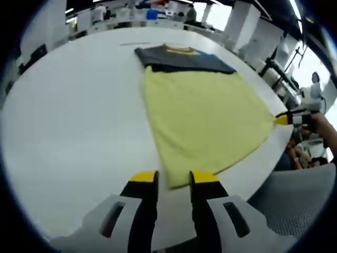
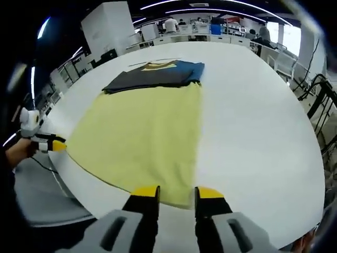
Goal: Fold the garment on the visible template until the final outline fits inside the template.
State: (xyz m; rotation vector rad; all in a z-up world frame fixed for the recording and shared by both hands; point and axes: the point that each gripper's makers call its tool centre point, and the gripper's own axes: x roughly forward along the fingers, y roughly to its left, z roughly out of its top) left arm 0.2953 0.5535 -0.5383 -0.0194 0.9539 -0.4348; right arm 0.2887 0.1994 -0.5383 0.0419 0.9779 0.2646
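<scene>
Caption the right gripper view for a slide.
Right gripper at the near hem of a yellow-and-dark shirt on a white table.

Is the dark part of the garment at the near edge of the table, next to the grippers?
No: in the right gripper view the dark part lies at the far end, beyond the yellow part of the garment.

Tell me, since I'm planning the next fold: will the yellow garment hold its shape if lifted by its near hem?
Probably not. The yellow garment lies flat and thin on the white table, so it looks floppy and should drape between the left gripper and right gripper. It seems light and would likely bunch if pushed.
</scene>
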